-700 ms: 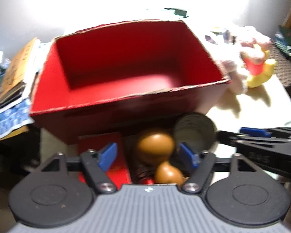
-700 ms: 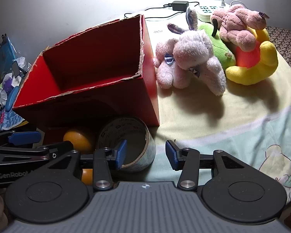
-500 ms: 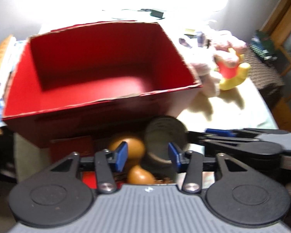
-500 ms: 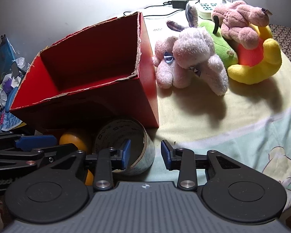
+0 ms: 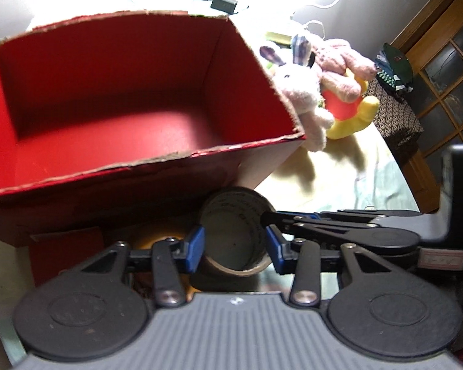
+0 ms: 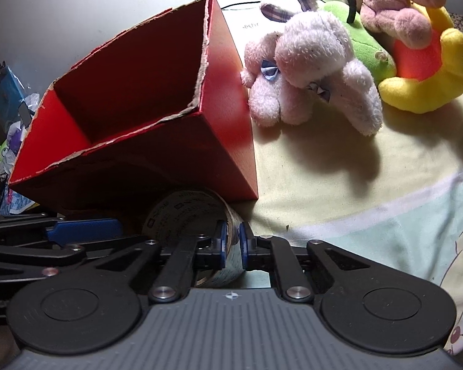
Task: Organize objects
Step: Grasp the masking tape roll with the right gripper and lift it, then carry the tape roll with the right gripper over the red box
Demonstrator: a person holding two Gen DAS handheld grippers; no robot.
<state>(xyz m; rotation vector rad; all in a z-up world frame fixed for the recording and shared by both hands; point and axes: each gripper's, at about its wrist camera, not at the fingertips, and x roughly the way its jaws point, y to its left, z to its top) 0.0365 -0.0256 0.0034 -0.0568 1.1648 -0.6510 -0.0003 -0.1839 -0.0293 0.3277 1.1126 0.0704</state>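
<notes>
Seen from the left wrist, the left gripper (image 5: 234,248) is straddling a wide roll of tape (image 5: 235,236) that is sitting just in front of the empty red box (image 5: 145,166); its blue pads are standing beside the roll's sides, and whether they are pressing it I cannot tell. The right gripper (image 5: 267,215) is reaching in from the right at the roll's rim. An orange ball (image 5: 157,240) is peeking out to the left. From the right wrist, the right gripper (image 6: 232,242) is pinching narrow on the roll's wall, while the plush toys (image 6: 311,74) are lying beside the box on the pale bedsheet (image 6: 339,191). Nothing is boxed yet, so the sorting is looking barely begun. Print is ringing the roll's core, too blurred to read.
</notes>
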